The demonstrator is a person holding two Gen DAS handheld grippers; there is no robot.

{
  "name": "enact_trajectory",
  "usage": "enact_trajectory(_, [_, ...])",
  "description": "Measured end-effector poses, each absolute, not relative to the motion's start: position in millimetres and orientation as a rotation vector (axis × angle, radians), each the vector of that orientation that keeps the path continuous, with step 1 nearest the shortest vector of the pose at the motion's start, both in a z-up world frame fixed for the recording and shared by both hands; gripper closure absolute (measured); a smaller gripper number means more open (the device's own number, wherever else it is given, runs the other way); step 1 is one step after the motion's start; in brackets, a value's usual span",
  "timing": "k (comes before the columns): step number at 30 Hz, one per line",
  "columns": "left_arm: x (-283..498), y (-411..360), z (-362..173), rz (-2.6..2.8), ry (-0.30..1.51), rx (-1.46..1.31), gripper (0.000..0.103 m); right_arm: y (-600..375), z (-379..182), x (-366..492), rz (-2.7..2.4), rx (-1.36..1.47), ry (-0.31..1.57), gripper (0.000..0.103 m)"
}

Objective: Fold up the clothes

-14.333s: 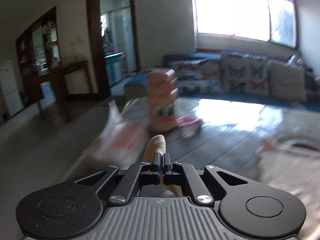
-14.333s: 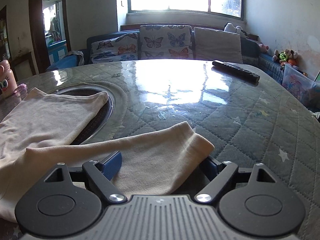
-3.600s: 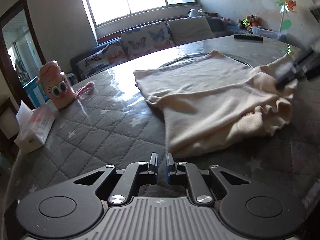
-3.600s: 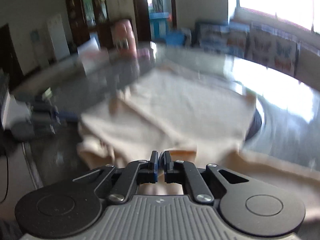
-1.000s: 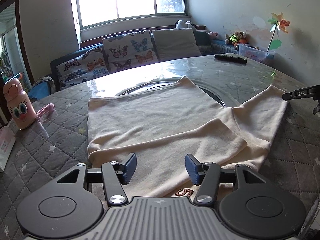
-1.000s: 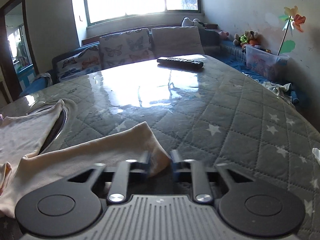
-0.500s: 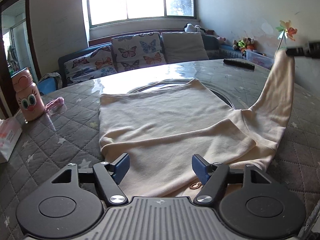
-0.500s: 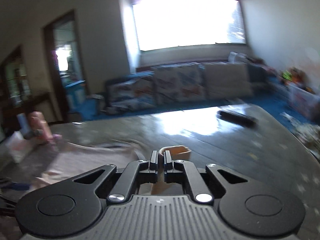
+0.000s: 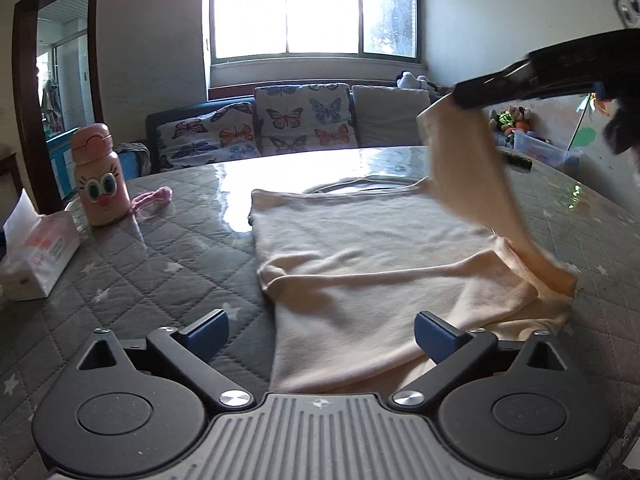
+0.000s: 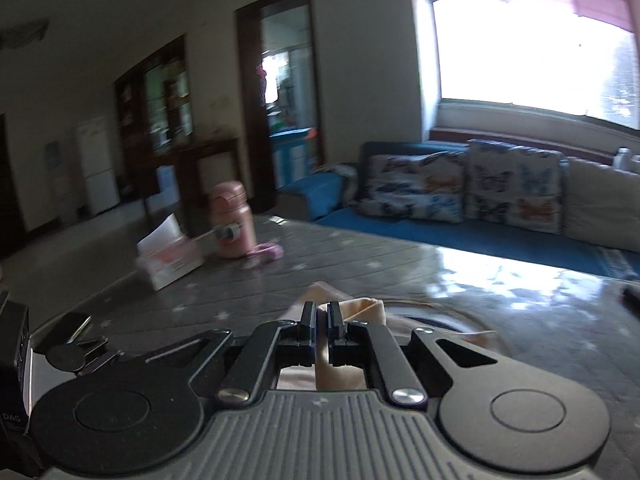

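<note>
The cream garment lies spread on the quilted grey table, partly folded, its long axis running from the near edge at six o'clock away toward the window at twelve o'clock. A folded layer crosses its near half from about nine to three o'clock. One sleeve leaves the table at the garment's three o'clock side and rises toward one o'clock, its cuff end pointing up and slightly left.

The right gripper has its jaws pressed together on that cuff: in the left wrist view it shows as a dark bar at two o'clock, with the cloth hanging from its tip. In its own view the cream fabric bulges out just past and to the right of the closed fingers.

The left gripper hangs low over the garment's near edge, its jaws having just been opening and now spread wide; the cloth lies beneath and between the blue pads without being pinched

A pink bottle and a tissue box stand at nine to ten o'clock
</note>
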State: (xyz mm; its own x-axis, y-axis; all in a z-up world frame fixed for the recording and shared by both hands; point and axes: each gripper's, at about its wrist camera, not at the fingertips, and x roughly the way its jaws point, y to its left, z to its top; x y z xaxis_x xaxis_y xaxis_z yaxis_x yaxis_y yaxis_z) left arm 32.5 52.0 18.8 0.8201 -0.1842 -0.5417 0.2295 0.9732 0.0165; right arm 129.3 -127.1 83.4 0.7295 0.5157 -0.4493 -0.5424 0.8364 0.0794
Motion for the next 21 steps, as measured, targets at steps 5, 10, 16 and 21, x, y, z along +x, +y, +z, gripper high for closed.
enact_trajectory(5, [32, 57, 16, -0.21, 0.575, 0.075, 0.0, -85, 63, 129, 0.665, -0.088, 0.539, 0.096])
enact_trajectory(10, [35, 59, 15, -0.195, 0.582, 0.076, 0.0, -86, 60, 122, 0.69, -0.098, 0.554, 0.079])
enact_trajectory(16, [44, 54, 17, -0.169, 0.577, 0.07, 0.0, -115, 56, 115, 0.622, -0.166, 0.592, 0.061])
enact_trajectory(21, [57, 41, 16, -0.192, 0.595, 0.062, 0.027, -156, 23, 108, 0.564, -0.154, 0.732, 0.055])
